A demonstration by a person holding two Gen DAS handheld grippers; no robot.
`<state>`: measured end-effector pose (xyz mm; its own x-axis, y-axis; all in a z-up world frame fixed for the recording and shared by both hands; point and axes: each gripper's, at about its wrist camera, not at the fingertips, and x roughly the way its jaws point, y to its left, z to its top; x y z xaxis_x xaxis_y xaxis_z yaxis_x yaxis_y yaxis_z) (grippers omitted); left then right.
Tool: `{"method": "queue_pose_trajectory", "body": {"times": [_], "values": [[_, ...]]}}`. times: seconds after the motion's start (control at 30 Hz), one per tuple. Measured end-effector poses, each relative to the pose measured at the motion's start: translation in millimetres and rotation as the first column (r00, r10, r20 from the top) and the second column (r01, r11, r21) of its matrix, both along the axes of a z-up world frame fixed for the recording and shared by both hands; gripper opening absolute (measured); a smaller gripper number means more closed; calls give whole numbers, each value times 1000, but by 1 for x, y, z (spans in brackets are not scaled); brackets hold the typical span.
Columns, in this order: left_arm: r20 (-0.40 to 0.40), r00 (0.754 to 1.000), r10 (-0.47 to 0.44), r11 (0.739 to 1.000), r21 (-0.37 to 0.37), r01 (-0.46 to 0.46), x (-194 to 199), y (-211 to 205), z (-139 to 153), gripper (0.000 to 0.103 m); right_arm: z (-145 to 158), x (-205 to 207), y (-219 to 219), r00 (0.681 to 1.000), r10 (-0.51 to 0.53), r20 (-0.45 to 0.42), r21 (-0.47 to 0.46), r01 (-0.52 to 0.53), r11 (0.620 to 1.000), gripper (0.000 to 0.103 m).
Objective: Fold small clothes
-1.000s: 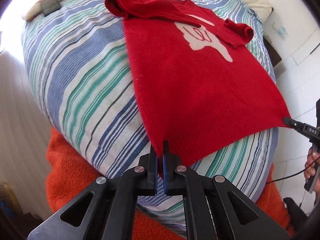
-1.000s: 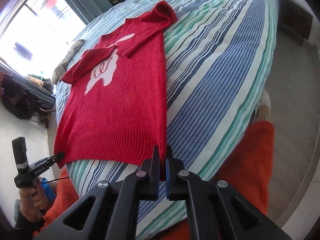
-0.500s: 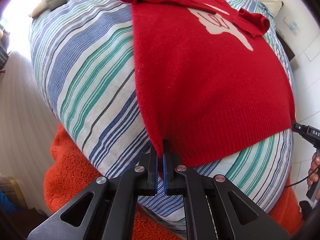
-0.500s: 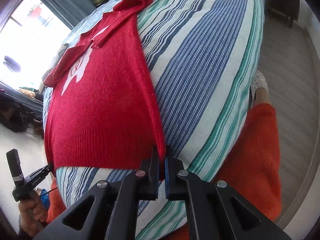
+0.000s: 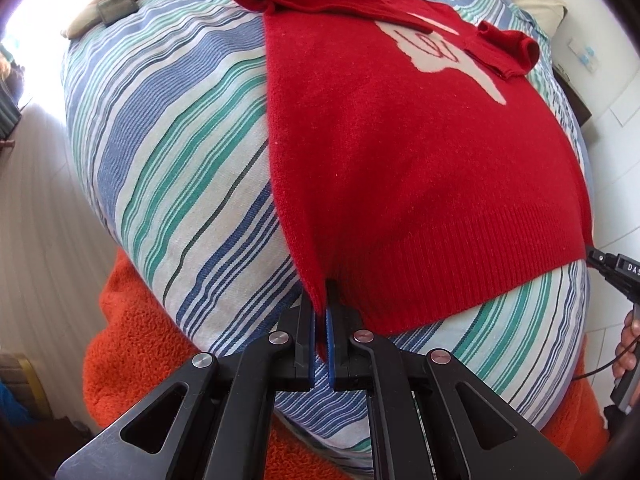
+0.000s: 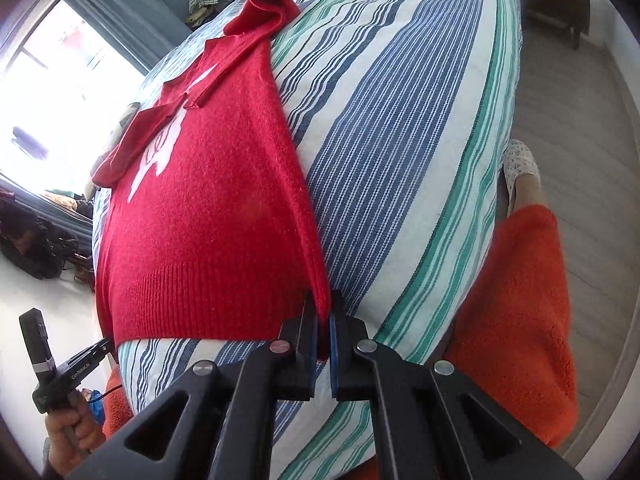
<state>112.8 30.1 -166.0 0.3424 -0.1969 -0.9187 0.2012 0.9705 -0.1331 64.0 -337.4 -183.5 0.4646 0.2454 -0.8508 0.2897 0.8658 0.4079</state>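
Observation:
A small red sweater (image 5: 420, 152) with a pale motif on its chest lies flat on the striped bed (image 5: 168, 168), both sleeves folded in across the chest. My left gripper (image 5: 320, 300) is shut on its near left hem corner, at the bed's front edge. In the right wrist view the same sweater (image 6: 208, 216) runs away from me, and my right gripper (image 6: 323, 312) is shut on the near right hem corner. Each view shows the other gripper at the opposite end of the hem: the right gripper (image 5: 600, 262) and the left gripper (image 6: 102, 350), held by a hand.
An orange fleecy blanket (image 5: 132, 344) hangs below the bed's front edge. A cushion with a dark flat object (image 5: 116, 8) lies at the bed's far left. A pale pillow (image 5: 528, 0) sits far right. Wooden floor (image 6: 580, 120) and a slippered foot (image 6: 520, 168) lie right of the bed.
Both grippers have sunk toward the bed's front edge with the hem corners still pinched. The sweater's lower part now lies flatter on the cover and fills more of both views.

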Motion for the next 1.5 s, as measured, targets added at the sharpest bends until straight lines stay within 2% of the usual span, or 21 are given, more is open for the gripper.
{"method": "queue_pose_trajectory", "body": {"times": [0.57, 0.93, 0.97, 1.0, 1.03, 1.07, 1.1, 1.13, 1.2, 1.23, 1.3, 1.4, 1.43, 1.5], "values": [[16, 1000, -2, 1000, 14, 2, -2, -2, 1, 4, 1, 1, 2, 1000, 0, -5, -17, 0, 1000, 2], [29, 1000, 13, 1000, 21, -14, -3, -3, 2, 6, 5, -5, 3, 1000, -10, 23, -19, 10, 1000, 3], [25, 999, 20, 1000, 14, -20, -3, -1, 2, 9, 6, -7, 3, 999, -13, 31, -18, 13, 1000, 4], [22, 999, 28, 1000, 8, -29, -4, 1, 3, 12, 8, -9, 2, 999, -18, 40, -9, 18, 1000, 11], [16, 999, 41, 999, 8, -41, -5, 5, 5, 23, 10, -13, 2, 999, -28, 46, -5, 28, 1000, 16], [8, 998, 57, 998, 18, -57, -6, 8, 6, 49, 13, -16, 1, 998, -39, 48, -5, 39, 999, 32], [-6, 997, 79, 996, 42, -79, -7, 11, 7, 67, 15, -20, 0, 998, -50, 46, -13, 51, 999, 49], [-21, 994, 103, 993, 56, -102, -9, 16, 8, 87, 19, -25, -2, 997, -62, 41, -27, 64, 998, 56], [-48, 991, 122, 992, 33, -120, -15, 27, 13, 83, 26, -36, -8, 996, -79, 34, -55, 80, 995, 58], [-48, 990, 130, 991, 26, -129, -18, 32, 21, 79, 33, -40, -11, 996, -81, 28, -95, 83, 992, 58], [17, 989, 144, 989, 11, -145, -23, 40, 47, 78, 59, -44, -14, 997, -41, 58, -229, 53, 972, 58], [161, 977, 140, 990, 4, -143, -18, 38, 90, 85, 112, -26, -6, 985, 127, 114, -411, -70, 909, 58], [201, 970, 139, 990, -5, -141, -13, 34, 101, 89, 128, -13, 1, 970, 204, 129, -448, -126, 885, 58], [243, 960, 141, 990, -50, -133, 1, 24, 113, 90, 152, 19, 20, 919, 366, 148, -501, -250, 828, 58]]}}
